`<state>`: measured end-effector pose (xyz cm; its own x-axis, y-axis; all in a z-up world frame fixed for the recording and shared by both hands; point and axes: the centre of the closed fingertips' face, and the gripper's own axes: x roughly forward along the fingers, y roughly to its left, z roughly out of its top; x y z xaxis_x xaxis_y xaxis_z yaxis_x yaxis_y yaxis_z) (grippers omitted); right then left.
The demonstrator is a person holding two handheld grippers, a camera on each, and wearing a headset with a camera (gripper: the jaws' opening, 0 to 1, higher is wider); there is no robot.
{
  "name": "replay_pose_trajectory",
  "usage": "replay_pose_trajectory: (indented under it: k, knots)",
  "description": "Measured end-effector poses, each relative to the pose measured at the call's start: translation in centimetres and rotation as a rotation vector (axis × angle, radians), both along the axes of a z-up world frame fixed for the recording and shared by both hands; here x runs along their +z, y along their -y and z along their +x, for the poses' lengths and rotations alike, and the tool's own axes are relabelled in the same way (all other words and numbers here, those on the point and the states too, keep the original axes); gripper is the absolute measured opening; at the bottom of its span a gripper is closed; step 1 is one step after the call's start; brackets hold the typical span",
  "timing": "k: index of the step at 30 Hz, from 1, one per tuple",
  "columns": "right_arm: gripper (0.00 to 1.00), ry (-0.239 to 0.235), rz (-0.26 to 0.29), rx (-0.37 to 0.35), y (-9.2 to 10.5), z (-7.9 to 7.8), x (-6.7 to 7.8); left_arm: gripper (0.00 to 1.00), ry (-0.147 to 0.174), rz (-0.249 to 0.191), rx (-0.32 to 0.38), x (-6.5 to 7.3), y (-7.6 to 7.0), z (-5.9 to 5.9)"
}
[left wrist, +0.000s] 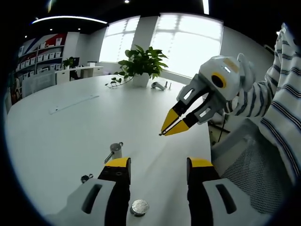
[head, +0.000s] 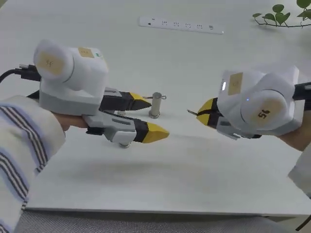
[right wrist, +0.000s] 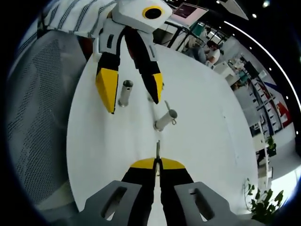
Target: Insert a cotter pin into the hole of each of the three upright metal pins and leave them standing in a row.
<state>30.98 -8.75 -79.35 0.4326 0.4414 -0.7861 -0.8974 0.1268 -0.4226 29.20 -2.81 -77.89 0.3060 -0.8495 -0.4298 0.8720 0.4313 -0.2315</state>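
One white bench (head: 194,165) carries the work, with a power strip (head: 180,24) near its far edge and a plant (head: 284,14) at its far right corner.

Left hand-held gripper (head: 151,116): held by a hand in a striped sleeve (head: 22,145) toward the left edge of the bench, jaws spread wide apart and gripping nothing.

Right hand-held gripper (head: 201,114): toward the right edge, jaws closed on a loose cotter pin (right wrist: 158,149), whose thin shank projects from the yellow tips toward the left gripper.

First metal pin (head: 155,106): upright near the middle of the bench, between the two grippers, with a fitted cotter pin (head: 162,97) through its top.

Second metal pin (right wrist: 125,92): upright between the open left jaws and apart from both.

Third metal pin (left wrist: 86,178): just outside the left gripper's far jaw, largely hidden. Whether it carries a cotter pin cannot be told.
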Motion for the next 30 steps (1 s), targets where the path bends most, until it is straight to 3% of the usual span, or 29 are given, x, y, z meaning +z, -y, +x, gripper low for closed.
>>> replay_pose_trajectory:
  k: [10, 25, 30]
  knots:
    - [0.03, 0.01, 0.018, 0.029, -1.4, -1.3, 0.4, 0.38, -0.028, -0.025, 0.012, 0.2, 0.6, 0.2]
    - [0.03, 0.031, 0.028, 0.043, -2.5, -2.5, 0.2, 0.25, -0.099, -0.039, -0.012, 0.1, 1.8, -0.7]
    - [0.03, 0.044, 0.022, 0.047, -2.6, -2.7, 0.2, 0.24, -0.105, -0.041, -0.012, 0.2, 1.9, -0.7]
